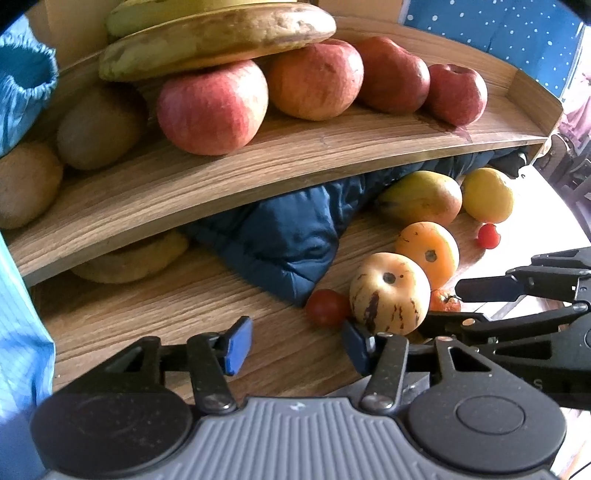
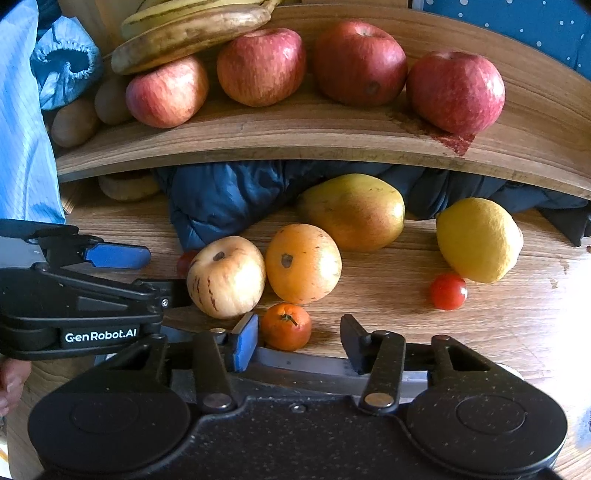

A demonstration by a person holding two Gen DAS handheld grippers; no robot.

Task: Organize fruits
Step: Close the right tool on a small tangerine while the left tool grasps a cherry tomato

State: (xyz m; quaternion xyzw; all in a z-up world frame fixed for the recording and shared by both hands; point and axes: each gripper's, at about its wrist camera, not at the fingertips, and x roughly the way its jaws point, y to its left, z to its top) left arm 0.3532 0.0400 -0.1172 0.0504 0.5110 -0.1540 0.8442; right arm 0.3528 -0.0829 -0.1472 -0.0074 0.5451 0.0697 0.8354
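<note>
On the far left of the shelf [image 2: 295, 147], under a blue sleeve, sit the kiwis [image 2: 74, 122], then bananas [image 2: 192, 29] resting on the first of four apples [image 2: 168, 92] lined along the board. Below, on the table [image 2: 369, 314], the unsorted fruit lies in front of a dark blue jacket [image 2: 221, 206]: a striped melon [image 2: 225, 277] touching an orange one [image 2: 303, 263], a mango [image 2: 352, 212] behind them, a lemon [image 2: 478, 240] to the right with a cherry tomato [image 2: 448, 291] just beside it. The left gripper [image 1: 293, 343] is released, jaws spread, its right pad close against the striped melon; nothing is held. The right gripper [image 2: 299, 341] is also released, and a small tangerine [image 2: 286, 326] sits between its jaws, touching or nearly touching the left pad. The shelf looks partly filled, so I judge the step to be picking the next loose fruit, likely the tangerine. That would call for easing forward so both pads straddle it, closing gently since it should be soft, then lifting clear of the two melons and the shelf's edge. The left view alone shows a second tomato [image 1: 327, 307] left of the striped melon, mostly hidden in the right view, and the shelf's raised end wall; the right view alone shows the tangerine whole.
</note>
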